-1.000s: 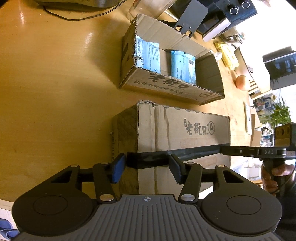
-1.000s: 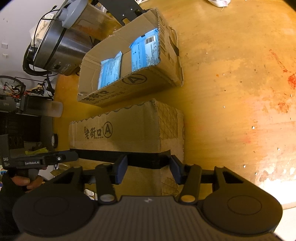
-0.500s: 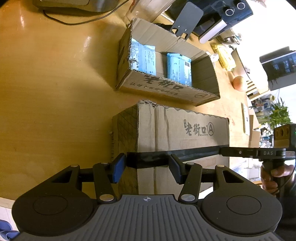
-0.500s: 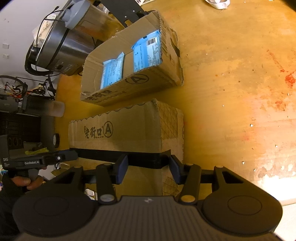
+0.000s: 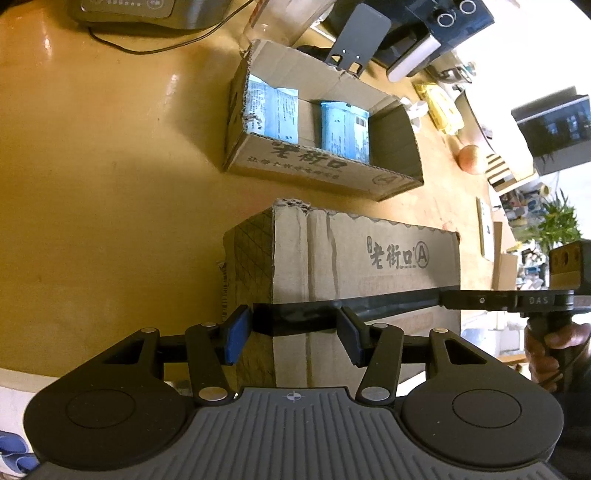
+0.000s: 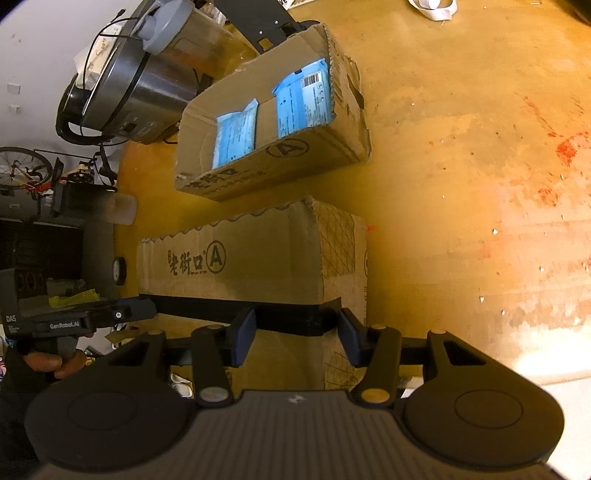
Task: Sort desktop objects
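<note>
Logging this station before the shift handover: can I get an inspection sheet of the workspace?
Surface: wooden table, stained and red-flecked.
Job's things: closed carton at the near edge; open carton behind it holding two blue packets.
Clutter: orange ball.
Grippers: left tool and right tool each straddle a carton end, pads apart.
Cables: black cord on the table.
Surroundings: cooker, bicycle, plant.

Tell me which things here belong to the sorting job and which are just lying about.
Job:
- closed brown cardboard box, nearest
- open brown cardboard box behind it
- two light blue packets inside the open box
- long flat black strip spanning both jaws

Lying about:
- steel rice cooker
- grey-lidded clear jug
- round orange fruit
- yellow packet
- black angled metal stand
</note>
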`<state>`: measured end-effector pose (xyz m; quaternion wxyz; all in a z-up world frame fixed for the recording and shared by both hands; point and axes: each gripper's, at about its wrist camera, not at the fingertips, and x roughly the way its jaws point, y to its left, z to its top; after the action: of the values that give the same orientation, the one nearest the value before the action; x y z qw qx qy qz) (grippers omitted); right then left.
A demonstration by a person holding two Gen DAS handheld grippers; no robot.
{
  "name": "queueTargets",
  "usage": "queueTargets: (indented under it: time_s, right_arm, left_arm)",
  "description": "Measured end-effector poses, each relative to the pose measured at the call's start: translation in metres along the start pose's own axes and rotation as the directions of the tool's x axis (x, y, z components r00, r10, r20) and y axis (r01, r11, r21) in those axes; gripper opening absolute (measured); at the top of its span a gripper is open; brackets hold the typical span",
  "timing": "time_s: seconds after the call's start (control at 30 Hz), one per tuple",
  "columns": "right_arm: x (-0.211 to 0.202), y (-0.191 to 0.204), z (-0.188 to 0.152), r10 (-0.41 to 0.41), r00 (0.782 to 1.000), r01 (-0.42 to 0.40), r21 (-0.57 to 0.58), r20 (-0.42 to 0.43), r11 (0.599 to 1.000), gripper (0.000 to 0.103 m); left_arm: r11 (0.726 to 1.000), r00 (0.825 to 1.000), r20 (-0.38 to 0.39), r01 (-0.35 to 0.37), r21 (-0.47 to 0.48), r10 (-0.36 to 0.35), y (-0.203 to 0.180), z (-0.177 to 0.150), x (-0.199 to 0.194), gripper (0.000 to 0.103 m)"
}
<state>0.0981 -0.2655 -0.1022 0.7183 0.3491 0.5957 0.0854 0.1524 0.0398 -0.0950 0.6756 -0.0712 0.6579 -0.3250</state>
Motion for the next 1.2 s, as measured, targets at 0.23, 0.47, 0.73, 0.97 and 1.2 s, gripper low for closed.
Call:
queueTargets:
  time_s: [0.23,0.47,0.73,0.97,1.2]
  right_arm:
    - [-0.012,0.005,-0.002,-0.004,1.000,0.005,0.023,-0.009,1.000,0.046]
    - [-0.020,0.009,0.006,-0.020,1.000,0.021,0.053,-0.022,0.998,0.046]
    - [-0.026,0.020,0.017,-0.032,0.999,0.032,0.046,-0.014,0.998,0.046]
    - [-0.030,0.027,0.027,-0.035,0.999,0.035,0.035,-0.015,0.999,0.046]
    - [-0.031,0.031,0.037,-0.037,0.999,0.037,0.036,-0.010,0.999,0.046]
  left_arm:
    - [1.000,1.000,-0.010,0.004,-0.008,-0.004,-0.007,0.003,-0.009,0.050]
    - [1.000,1.000,-0.019,0.004,-0.010,-0.004,-0.012,0.014,-0.011,0.050]
    - [1.000,1.000,-0.008,-0.003,-0.007,0.002,-0.017,0.027,-0.021,0.050]
    - [1.000,1.000,0.002,-0.003,-0.007,0.003,-0.018,0.033,-0.029,0.050]
    - [1.000,1.000,0.015,-0.004,-0.008,0.005,-0.019,0.044,-0.030,0.050]
